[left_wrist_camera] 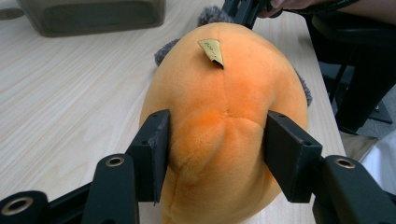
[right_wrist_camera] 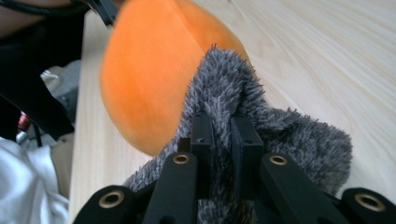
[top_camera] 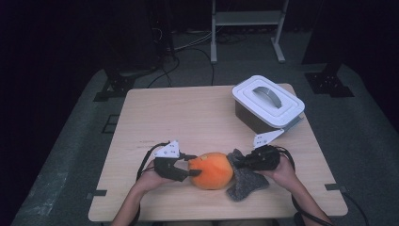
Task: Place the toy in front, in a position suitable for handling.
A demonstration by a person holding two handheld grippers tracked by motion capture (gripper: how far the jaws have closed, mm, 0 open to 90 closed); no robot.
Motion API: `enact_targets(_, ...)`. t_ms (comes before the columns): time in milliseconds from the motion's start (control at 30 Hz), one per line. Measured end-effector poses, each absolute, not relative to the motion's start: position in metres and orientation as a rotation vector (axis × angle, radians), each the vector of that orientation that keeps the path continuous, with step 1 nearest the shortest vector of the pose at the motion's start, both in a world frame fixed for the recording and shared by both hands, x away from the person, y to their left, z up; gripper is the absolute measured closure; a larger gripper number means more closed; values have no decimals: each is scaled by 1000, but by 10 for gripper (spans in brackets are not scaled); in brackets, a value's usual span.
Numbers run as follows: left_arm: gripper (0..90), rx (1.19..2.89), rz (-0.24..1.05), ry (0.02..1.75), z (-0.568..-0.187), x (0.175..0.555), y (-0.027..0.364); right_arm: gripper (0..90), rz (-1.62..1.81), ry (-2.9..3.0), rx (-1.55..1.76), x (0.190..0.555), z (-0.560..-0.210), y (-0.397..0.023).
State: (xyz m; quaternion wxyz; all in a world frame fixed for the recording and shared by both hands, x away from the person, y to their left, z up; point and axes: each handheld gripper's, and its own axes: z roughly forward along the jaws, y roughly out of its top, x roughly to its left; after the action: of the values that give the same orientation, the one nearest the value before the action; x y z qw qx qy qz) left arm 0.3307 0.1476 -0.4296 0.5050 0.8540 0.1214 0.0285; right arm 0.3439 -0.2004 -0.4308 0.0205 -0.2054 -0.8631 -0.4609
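The orange plush (top_camera: 211, 170) lay on its side near the front edge of the wooden table (top_camera: 188, 113), midway between your two hands. In the left gripper view it bulged up between the black jaws, with a seam running down its middle and a small yellowish tag (left_wrist_camera: 212, 51) standing up from its top. A grey furry part (top_camera: 245, 181) spread out from its right end and lay flat on the tabletop, touching the orange body.

You held the left gripper (top_camera: 188, 165) against the left end of the plush. Its jaws were partly closed and pressed into the soft orange fabric on both sides, so that the pile dented under each pad; it gripped the plush. Your left hand (top_camera: 151, 178) sat just behind it, the forearm coming in from the table's front edge.

You held the right gripper (top_camera: 240, 161) at the other end. In the right gripper view its jaws were drawn almost together, with a fold of the grey fur (right_wrist_camera: 243, 107) pinched between them; the orange body (right_wrist_camera: 149, 79) showed blurred just beyond. Your right hand (top_camera: 284, 172) wrapped the gripper's body, and its cable trailed off toward the table's right front corner.

Farther back, well apart from the plush, a white lidded box (top_camera: 267, 102) stood near the table's far right corner. Its lid was on, with a grey curved handle (top_camera: 268, 95) on top.
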Motion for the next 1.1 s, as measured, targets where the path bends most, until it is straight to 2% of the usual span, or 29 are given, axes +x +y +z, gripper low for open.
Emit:
enact_targets(100,444,2054,78,314,-428,332,147,806,-1467,-2711,-625,341,-420,-198)
enact_targets(300,455,2067,132,250,-421,324,131,800,-1649,-2634,-517,333,-396,-183)
enact_targets(400,478,2076,158,239,-418,321,127,800,-1597,-2666,-518,333,-404,-179)
enact_targets(667,485,2038,144,280,-415,323,134,801,-1502,-2686,-646,341,-421,-200)
enact_targets(933,493,2039,158,235,-408,318,126,798,-1636,-2674,-515,331,-396,-182)
enact_targets(1100,499,2028,150,245,-405,318,130,799,-1580,-2691,-532,332,-404,-182)
